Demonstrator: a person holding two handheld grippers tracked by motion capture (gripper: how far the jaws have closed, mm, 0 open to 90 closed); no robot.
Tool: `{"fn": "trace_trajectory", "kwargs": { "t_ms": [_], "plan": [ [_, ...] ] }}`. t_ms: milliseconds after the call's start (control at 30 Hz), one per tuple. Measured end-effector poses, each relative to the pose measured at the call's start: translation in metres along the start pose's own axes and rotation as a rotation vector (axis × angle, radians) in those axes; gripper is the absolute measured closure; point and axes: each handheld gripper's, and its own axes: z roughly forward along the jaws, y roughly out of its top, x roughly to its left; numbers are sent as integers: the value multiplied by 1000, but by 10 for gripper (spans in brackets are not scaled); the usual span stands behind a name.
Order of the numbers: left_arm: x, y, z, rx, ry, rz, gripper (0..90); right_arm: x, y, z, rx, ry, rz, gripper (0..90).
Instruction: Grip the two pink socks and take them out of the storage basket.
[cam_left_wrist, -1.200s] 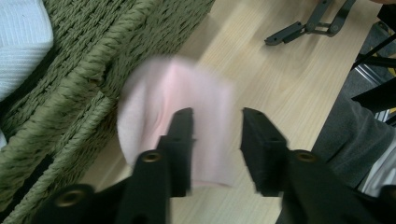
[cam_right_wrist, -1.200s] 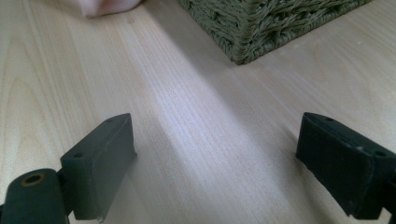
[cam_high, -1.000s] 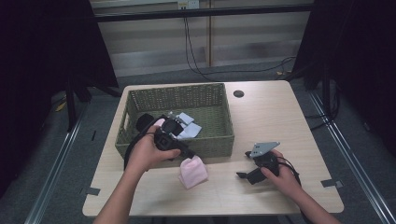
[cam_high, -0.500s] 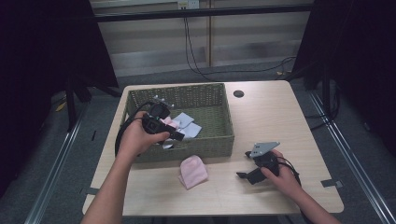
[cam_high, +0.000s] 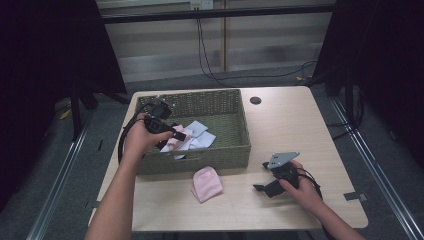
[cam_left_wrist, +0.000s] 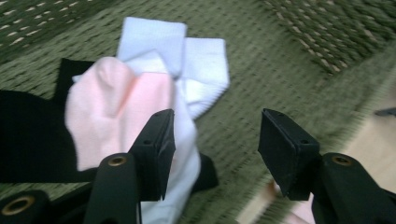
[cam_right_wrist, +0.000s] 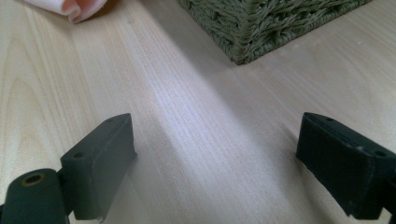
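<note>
A green woven basket (cam_high: 220, 152) stands on the table's left half with several socks in it. My left gripper (cam_high: 179, 136) hangs over the basket's left side, open and holding nothing. In the left gripper view its jaws (cam_left_wrist: 215, 154) spread just above a pink sock (cam_left_wrist: 107, 107), which lies on white socks (cam_left_wrist: 196, 70) and a black one (cam_left_wrist: 28, 135). Another pink sock (cam_high: 207, 184) lies on the table in front of the basket. My right gripper (cam_high: 261, 176) rests on the table at the front right, open (cam_right_wrist: 210, 168) over bare wood.
The basket's corner (cam_right_wrist: 261, 23) and the pink sock's edge (cam_right_wrist: 70, 7) lie ahead of the right gripper. A round dark hole (cam_high: 256, 100) sits in the tabletop (cam_high: 300, 125) behind the basket. Cables trail from both grippers.
My left gripper has moved from the basket's front rim, near the pink sock on the table, back and left over the socks inside the basket. The right gripper has stayed put.
</note>
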Motion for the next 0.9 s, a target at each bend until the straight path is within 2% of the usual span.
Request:
{"fn": "trace_trajectory", "kwargs": {
  "t_ms": [67,100,133,267,333,667,833,900],
  "plan": [
    [5,0,3,0,2,-15,450,0,0,0,0,0,0,106],
    [6,0,5,-11,10,-39,449,0,0,0,0,0,0,106],
    [10,0,5,3,9,-28,449,0,0,0,-1,0,-1,106],
    [18,2,10,-1,16,-49,448,0,0,0,-1,1,0,106],
    [21,3,12,12,22,-55,446,0,0,0,-2,0,-3,106],
    [34,6,27,40,57,-56,423,0,0,0,-2,0,-3,106],
    [38,8,35,52,51,-49,428,0,0,0,-2,1,-3,106],
    [40,9,39,71,54,-39,419,0,0,0,-2,1,-3,106]
  ]
}}
